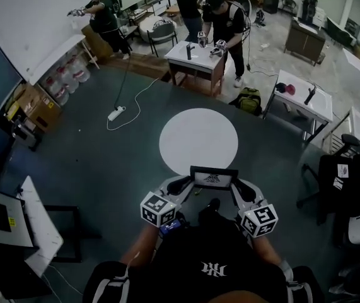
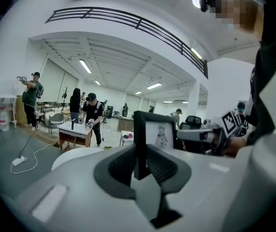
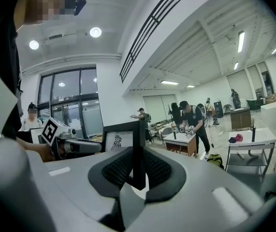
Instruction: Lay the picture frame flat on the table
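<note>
A black picture frame (image 1: 212, 178) with a small drawing in it is held upright in the air, just beyond the near rim of the round white table (image 1: 192, 137). My left gripper (image 1: 181, 184) is shut on the frame's left edge and my right gripper (image 1: 243, 188) on its right edge. In the left gripper view the frame (image 2: 156, 133) stands on edge between the dark pads (image 2: 123, 166), and the gripper (image 2: 139, 163) clamps its side bar. The right gripper view shows the frame (image 3: 122, 140) clamped the same way in that gripper (image 3: 138, 170).
A small wooden table (image 1: 195, 59) with a person working at it stands beyond the round table. A white table (image 1: 299, 100) is at the right, with a green backpack (image 1: 249, 100) next to it. A power strip and cord (image 1: 118, 112) lie on the floor at left. Chairs (image 1: 350, 169) crowd the right edge.
</note>
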